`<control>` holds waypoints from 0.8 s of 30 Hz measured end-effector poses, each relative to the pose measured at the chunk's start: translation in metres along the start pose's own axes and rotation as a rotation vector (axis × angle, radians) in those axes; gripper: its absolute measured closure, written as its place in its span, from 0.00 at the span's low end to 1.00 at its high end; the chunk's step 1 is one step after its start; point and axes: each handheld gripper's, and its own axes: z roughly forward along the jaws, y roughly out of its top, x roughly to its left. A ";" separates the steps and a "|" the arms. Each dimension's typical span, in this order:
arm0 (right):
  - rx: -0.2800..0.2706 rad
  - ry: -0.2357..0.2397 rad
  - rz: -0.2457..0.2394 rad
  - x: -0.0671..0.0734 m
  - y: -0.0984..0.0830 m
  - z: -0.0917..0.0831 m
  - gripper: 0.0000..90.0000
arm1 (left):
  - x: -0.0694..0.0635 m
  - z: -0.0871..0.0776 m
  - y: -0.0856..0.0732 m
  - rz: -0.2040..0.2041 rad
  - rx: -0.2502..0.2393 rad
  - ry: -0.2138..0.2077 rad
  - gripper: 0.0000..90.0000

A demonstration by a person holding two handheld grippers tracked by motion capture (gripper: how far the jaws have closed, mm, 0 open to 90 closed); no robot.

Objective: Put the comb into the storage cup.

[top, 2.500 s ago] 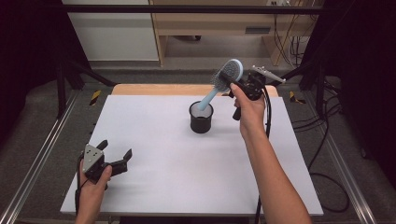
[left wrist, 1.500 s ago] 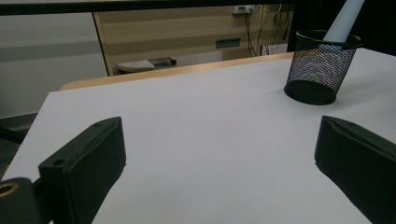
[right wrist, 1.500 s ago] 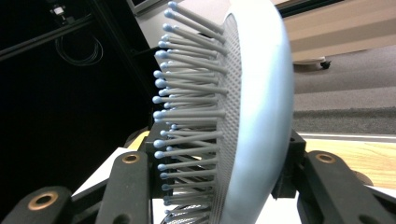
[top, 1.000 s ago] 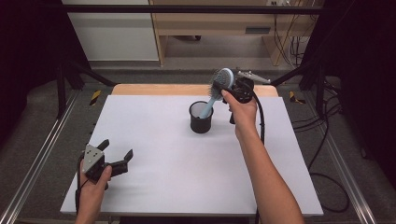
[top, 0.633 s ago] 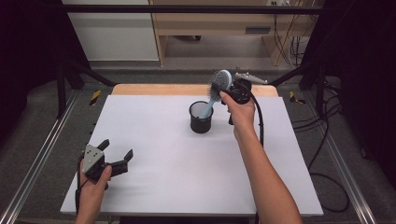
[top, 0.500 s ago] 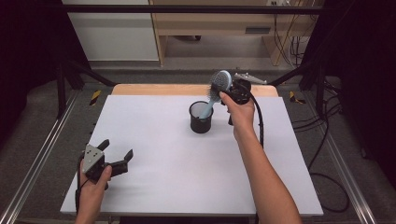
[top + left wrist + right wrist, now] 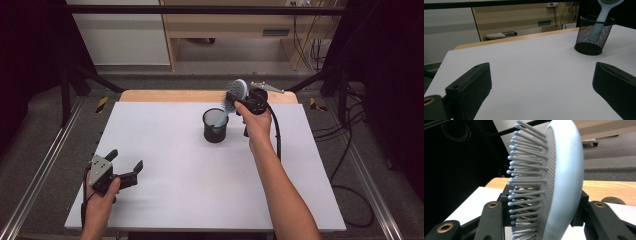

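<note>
The hairbrush (image 7: 564, 177) is looking like smooth light blue plastic with a soft shine, and its thin bristles (image 7: 524, 180) are ending in tiny round tips. The cup (image 7: 593, 35) is showing black wire mesh, full of little holes. The table (image 7: 190, 165) is looking white, flat and matt. Its far edge (image 7: 175, 96) is showing pale wood.

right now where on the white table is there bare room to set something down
Most of the white table is bare: the wide stretch between the left hand-held gripper at the near left corner and the mesh cup, and the far left corner. It is crowded at the far right, where the right hand-held gripper holds the hairbrush with its handle in the cup.
</note>
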 end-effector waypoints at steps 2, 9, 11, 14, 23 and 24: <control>0.004 0.001 0.003 0.000 -0.002 0.001 0.58 | 0.000 0.000 0.000 0.002 0.000 -0.001 0.02; 0.006 0.001 0.005 0.000 -0.004 0.002 0.57 | 0.000 0.000 0.000 0.003 0.000 -0.001 0.02; 0.006 0.001 0.005 0.000 -0.004 0.002 0.58 | 0.000 0.000 0.000 0.003 0.000 -0.002 0.02; 0.005 0.001 0.009 0.000 -0.004 0.002 0.58 | 0.000 0.000 0.000 0.004 0.000 -0.003 0.02; 0.003 0.010 0.014 0.002 -0.005 0.003 0.58 | -0.001 0.001 0.000 0.005 0.002 -0.006 0.02; 0.002 0.011 0.017 0.002 -0.005 0.004 0.57 | -0.001 0.001 0.000 0.005 0.003 -0.007 0.02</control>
